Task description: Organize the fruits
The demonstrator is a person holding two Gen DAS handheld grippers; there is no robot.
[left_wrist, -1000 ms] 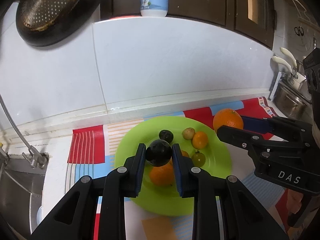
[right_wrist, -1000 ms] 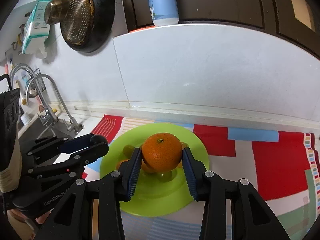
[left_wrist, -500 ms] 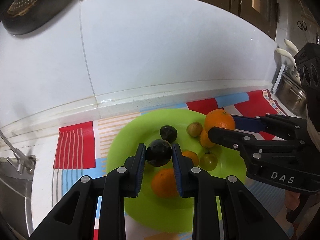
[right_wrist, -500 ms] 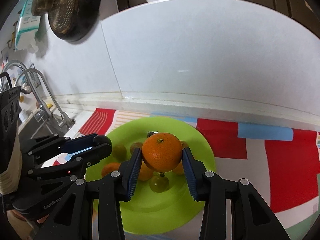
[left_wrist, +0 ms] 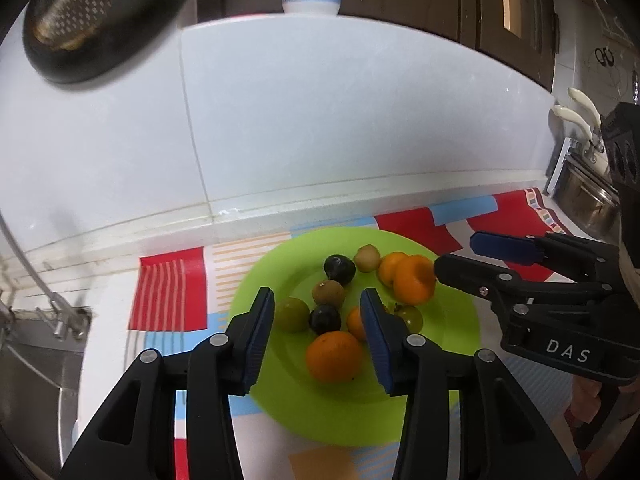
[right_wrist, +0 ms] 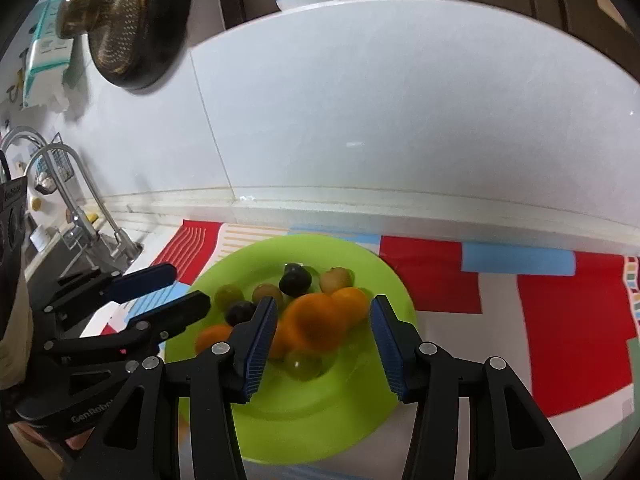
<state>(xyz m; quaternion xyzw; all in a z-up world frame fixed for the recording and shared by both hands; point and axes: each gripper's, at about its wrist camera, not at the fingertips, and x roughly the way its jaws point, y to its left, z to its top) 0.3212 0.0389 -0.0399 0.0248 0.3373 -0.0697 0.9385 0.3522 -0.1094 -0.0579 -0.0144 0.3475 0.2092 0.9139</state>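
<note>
Left wrist view: the left gripper (left_wrist: pixel 318 320) has just been opening and clasps nothing; the dark plum (left_wrist: pixel 325 319) lies on the green plate (left_wrist: pixel 448 376) below, between its pads.

Right wrist view: the right gripper (right_wrist: pixel 324 332), jaws likewise just parted, stands empty above the blurred orange (right_wrist: pixel 316 326) on the plate.
</note>
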